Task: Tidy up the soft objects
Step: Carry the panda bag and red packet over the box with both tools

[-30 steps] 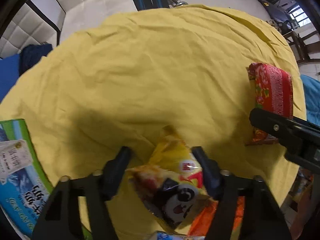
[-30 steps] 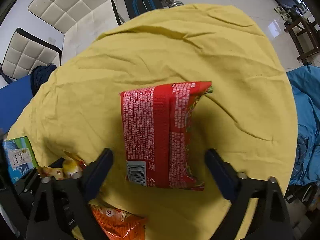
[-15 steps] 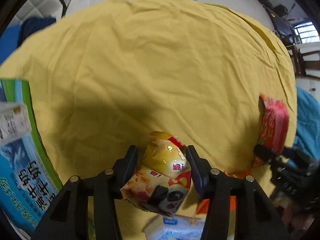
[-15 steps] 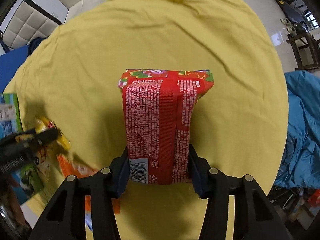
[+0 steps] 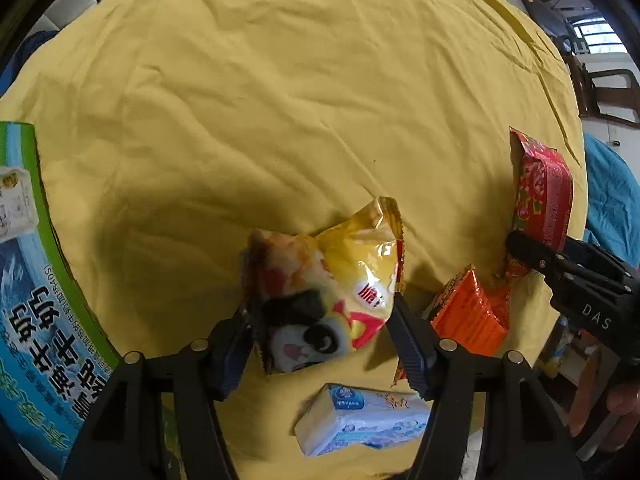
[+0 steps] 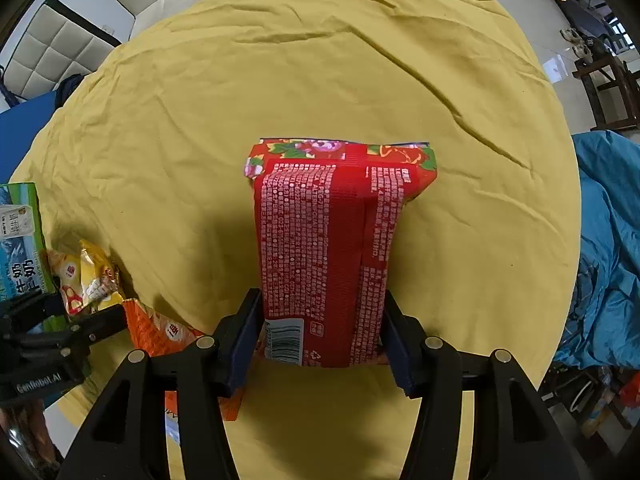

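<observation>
My left gripper (image 5: 324,332) is shut on a yellow snack bag with a panda print (image 5: 332,284) and holds it above the yellow tablecloth (image 5: 280,100). My right gripper (image 6: 322,328) is shut on a red flowered packet (image 6: 328,248) and holds it lifted over the cloth. The red packet also shows at the right in the left wrist view (image 5: 540,192), with the right gripper (image 5: 536,248) on it. The yellow bag (image 6: 86,276) and left gripper (image 6: 86,310) show at the left in the right wrist view.
An orange snack bag (image 5: 468,312) and a white-blue tissue pack (image 5: 360,416) lie on the cloth below my grippers. A blue-green milk carton box (image 5: 36,320) stands at the left edge. Blue fabric (image 6: 608,248) lies off the right; white chairs (image 6: 60,48) stand behind.
Both grippers have closed on their bags and lifted them. The yellow bag has risen off the cloth and the tissue pack has come into view under it.
</observation>
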A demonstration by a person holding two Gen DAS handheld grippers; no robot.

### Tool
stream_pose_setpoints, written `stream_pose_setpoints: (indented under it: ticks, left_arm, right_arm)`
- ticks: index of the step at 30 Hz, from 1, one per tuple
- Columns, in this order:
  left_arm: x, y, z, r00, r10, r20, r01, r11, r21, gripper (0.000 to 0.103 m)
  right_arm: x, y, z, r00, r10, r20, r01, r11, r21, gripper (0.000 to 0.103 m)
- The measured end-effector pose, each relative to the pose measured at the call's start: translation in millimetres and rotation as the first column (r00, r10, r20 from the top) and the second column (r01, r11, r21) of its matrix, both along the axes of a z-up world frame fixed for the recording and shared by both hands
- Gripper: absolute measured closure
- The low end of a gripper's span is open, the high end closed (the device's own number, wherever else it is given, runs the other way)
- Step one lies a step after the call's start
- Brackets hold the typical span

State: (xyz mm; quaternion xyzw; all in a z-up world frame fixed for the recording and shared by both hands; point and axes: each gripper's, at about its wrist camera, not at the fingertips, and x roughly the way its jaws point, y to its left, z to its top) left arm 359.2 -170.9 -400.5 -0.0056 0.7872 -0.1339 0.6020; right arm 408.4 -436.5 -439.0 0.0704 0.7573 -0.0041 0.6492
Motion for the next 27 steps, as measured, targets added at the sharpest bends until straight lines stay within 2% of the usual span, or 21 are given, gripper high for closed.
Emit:
stream_pose_setpoints:
  ticks: [4,10,12,15,20,27]
  left_arm:
    - [-9.5,-2.3,2.5,0.997,0.022,0.072,-0.022,1.000,0.004,0.045]
    - [-26.6,-6.2,3.4,0.995,0.041,0.090,-0.040,0.999,-0.013,0.045]
    - [-29.6,-1.2,6.0,0.993,0.051,0.106,-0.050,0.999,-0.013,0.052]
    - [-34.9,-1.8,12.3,0.986,0.045,0.163,-0.047,0.999,0.009,0.054]
    - [-45.9,-9.6,27.4,0.966,-0.009,0.258,-0.012,0.997,0.076,0.056]
    - [-57.2,-17.2,55.1,0.944,-0.023,0.330,-0.009,0.995,0.095,0.057]
  right_arm:
    - [-0.1,-2.3,-2.1,1.000,-0.023,-0.003,0.023,1.000,0.000,0.044]
    - [6.9,-3.2,-8.2,0.998,-0.066,0.001,0.066,0.998,-0.001,0.042]
    - [9.1,-4.3,-8.4,0.997,-0.071,0.010,0.071,0.997,-0.004,0.044]
    - [8.5,-3.6,-4.7,0.997,-0.068,0.039,0.070,0.997,-0.027,0.053]
    - [3.8,-0.4,1.5,0.996,-0.050,0.070,0.053,0.998,-0.036,0.056]
    - [-11.0,11.7,26.1,0.993,-0.041,0.114,0.046,0.998,-0.037,0.057]
